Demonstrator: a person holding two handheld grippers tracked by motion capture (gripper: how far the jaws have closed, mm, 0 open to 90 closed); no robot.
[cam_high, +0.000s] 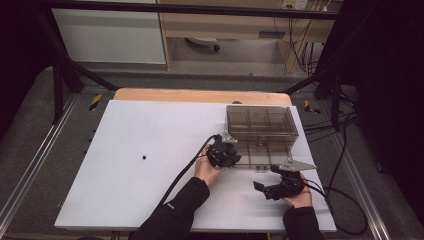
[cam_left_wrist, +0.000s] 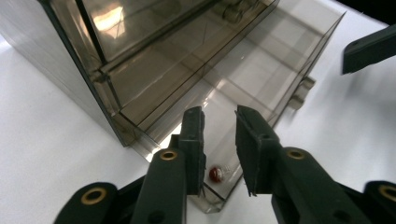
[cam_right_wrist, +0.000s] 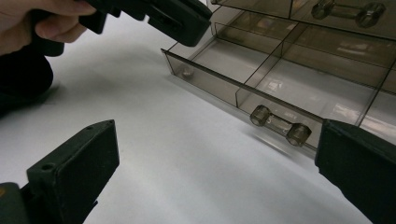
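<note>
A smoky clear drawer box (cam_high: 260, 122) stands at the back right of the white board. Its lower drawer (cam_high: 262, 157) is pulled out toward me. My left gripper (cam_high: 223, 155) hovers over the drawer's left front corner, its jaws a little apart with nothing between them. In the left gripper view (cam_left_wrist: 219, 112) a small red bead (cam_left_wrist: 215, 174) lies on the drawer floor in that corner, below the jaws. My right gripper (cam_high: 267, 178) is held in front of the drawer, wide open and empty (cam_right_wrist: 217, 130), facing the drawer's clear handle (cam_right_wrist: 280, 125).
The white board (cam_high: 150, 165) has a small black dot (cam_high: 144, 157) at its left middle. Black cables (cam_high: 345, 200) trail off the right edge. Dark frame bars (cam_high: 65, 75) stand behind the table. The drawer is split into several compartments (cam_right_wrist: 308, 79).
</note>
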